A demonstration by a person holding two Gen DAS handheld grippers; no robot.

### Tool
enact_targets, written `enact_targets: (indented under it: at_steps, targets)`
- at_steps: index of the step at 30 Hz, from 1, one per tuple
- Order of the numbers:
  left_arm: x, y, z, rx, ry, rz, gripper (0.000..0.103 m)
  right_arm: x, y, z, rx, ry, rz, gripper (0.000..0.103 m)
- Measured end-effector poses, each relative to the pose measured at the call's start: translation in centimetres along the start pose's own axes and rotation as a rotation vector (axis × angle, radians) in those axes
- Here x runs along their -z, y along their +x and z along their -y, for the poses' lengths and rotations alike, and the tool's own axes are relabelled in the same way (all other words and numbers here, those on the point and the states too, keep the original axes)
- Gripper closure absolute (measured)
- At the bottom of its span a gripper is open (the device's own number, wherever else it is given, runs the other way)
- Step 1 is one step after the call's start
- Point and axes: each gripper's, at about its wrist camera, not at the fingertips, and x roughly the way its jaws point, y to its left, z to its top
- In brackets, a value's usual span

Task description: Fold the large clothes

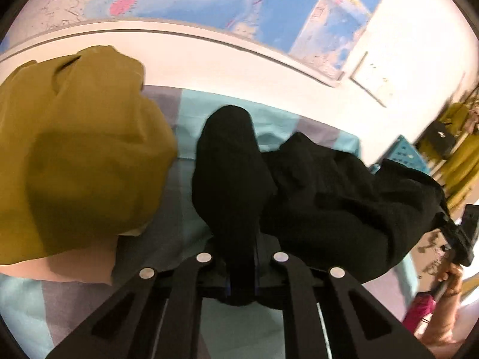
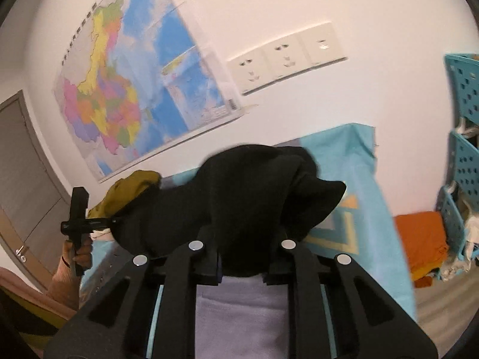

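Black garment [image 1: 299, 185] hiding both grippers' fingertips

White wall [image 2: 329, 6] with a large coloured map [image 2: 131, 89] on the left, a row of wall sockets [image 2: 284, 56] right of it, grey door [image 2: 27, 179] far left, turquoise plastic crates [image 2: 464, 161] stacked at right

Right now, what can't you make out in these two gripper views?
- Left gripper fingertips, left wrist view: buried in the black garment.
- Right gripper fingertips, right wrist view: the same garment covers them.
- Garment type: bunched, unclear.
- Under the mustard cloth: hidden.
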Motion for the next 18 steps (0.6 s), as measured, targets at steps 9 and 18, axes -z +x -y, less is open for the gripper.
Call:
enact_targets:
  at_steps: [9, 18]
  targets:
    - [0.4, 5.5, 2.9, -0.143, 0.136, -0.120, 0.067, 4.2, 2.4, 3.6, 0.245, 0.100, -0.190, 0.048]
    - [-1.0, 4.6, 5.8, -0.175, 0.287, -0.065, 0.025, 0.1, 3.4, -4.7, 0.072, -0.112, -0.102, 0.046]
